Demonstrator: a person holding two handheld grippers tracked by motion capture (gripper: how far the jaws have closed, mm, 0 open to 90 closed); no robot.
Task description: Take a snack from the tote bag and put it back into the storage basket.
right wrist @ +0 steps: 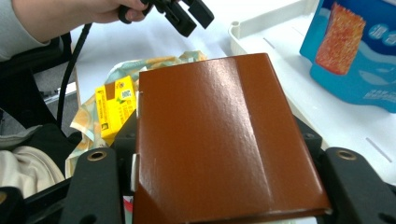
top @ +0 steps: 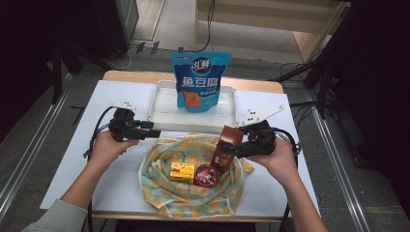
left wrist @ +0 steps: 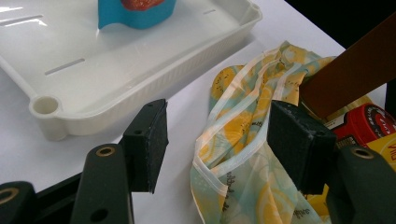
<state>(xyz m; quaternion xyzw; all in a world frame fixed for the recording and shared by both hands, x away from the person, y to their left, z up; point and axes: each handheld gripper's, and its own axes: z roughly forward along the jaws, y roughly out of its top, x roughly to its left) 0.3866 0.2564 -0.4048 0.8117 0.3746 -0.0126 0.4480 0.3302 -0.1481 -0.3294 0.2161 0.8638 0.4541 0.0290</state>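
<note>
The right gripper (top: 235,147) is clenching a brown box (top: 226,150) and covering part of its side, while the box's lower end is hiding a strip of the red tin (top: 206,175) in the cloth bag (top: 159,181). The box is standing nearly upright at the bag's 2 o'clock edge, its long axis leaning toward 1 o'clock. The left gripper (top: 153,134) is hovering released at the bag's 10 o'clock rim, pointing toward 3 o'clock, with the white tray (top: 162,108) and blue pouch (top: 200,81) at 12 o'clock.

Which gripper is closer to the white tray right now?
Left. The left gripper hovers open just in front of the white tray near its front left rim; the right gripper sits lower, over the cloth bag, clamping the brown box.
</note>
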